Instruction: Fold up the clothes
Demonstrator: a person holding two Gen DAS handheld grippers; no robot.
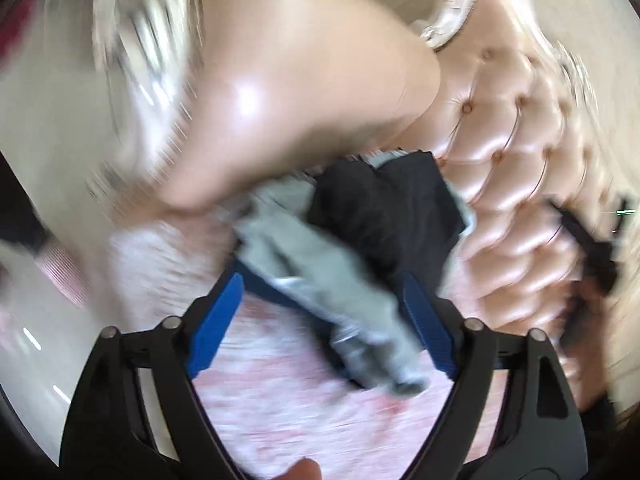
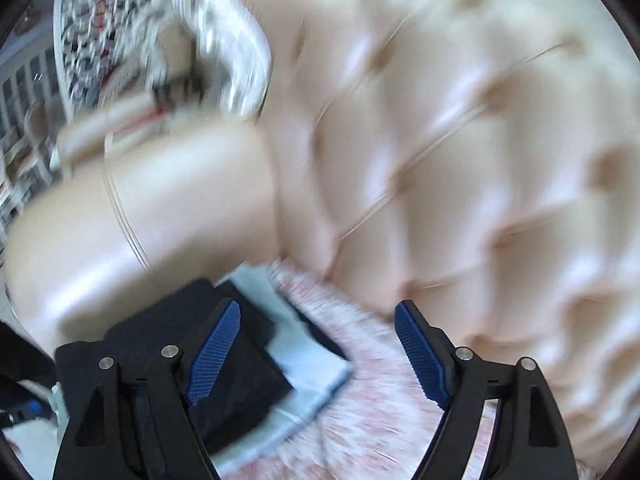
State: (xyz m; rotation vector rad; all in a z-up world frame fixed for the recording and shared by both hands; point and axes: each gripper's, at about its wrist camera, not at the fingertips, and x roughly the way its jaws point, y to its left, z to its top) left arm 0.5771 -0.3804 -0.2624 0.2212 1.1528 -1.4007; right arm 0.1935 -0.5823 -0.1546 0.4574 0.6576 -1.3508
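Currently both tongs are standing spread, nothing pinched: left tongs (image 1: 320, 320), right tongs (image 2: 320, 360). No containers are showing. The grey garment (image 1: 320, 280) is lying with a black garment (image 1: 384, 208) on a pink fuzzy cover (image 1: 320, 408), near the sofa's padded arm (image 1: 288, 80). Its long axis is running diagonally between the left tongs' blue pads. A tufted cream sofa back (image 2: 460, 160) is rising behind. Motion blur is obscuring finer detail.
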